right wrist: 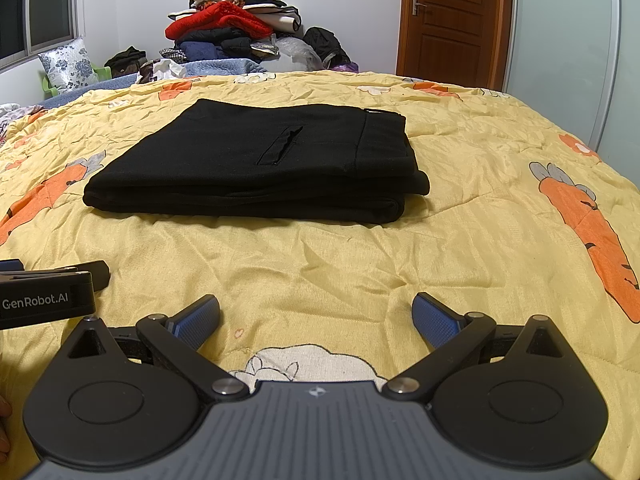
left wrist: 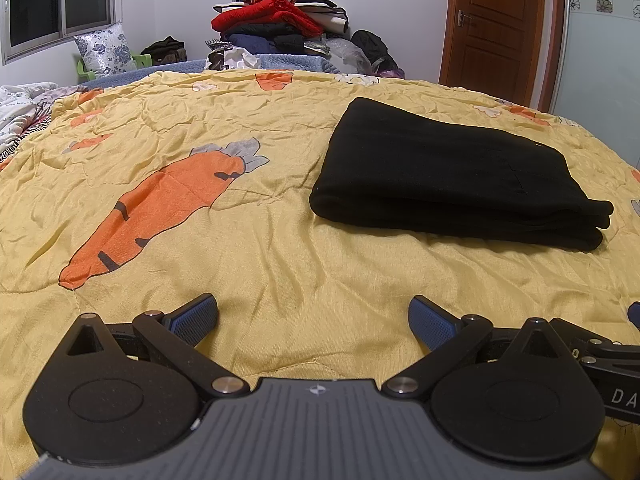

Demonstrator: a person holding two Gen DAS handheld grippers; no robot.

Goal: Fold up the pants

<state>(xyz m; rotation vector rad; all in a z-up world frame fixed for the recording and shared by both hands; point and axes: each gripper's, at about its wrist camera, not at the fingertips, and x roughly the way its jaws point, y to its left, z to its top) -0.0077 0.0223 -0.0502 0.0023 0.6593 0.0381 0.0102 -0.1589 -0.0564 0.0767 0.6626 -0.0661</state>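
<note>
- Black pants (right wrist: 256, 164) lie folded in a compact stack on the yellow carrot-print quilt (left wrist: 280, 248), pocket slit and waistband on top; layers look squared, edges roughly aligned
- Left gripper (left wrist: 314, 320): fingers wide, holding nothing, apart from the pants, which lie ahead and to its right
- Right gripper (right wrist: 316, 320): fingers wide, empty, pants straight ahead; the left tool's side shows at this view's left edge
- Judgement: folding appears done or nearly so; what is left, if anything, is a light press or tidying the right-hand edge where the lower layers stick out
- Surroundings: heaped clothes pile (left wrist: 276, 16) at the far edge, floral pillow (left wrist: 106, 50), wooden door (left wrist: 500, 24); nothing lies between fingers and pants
</note>
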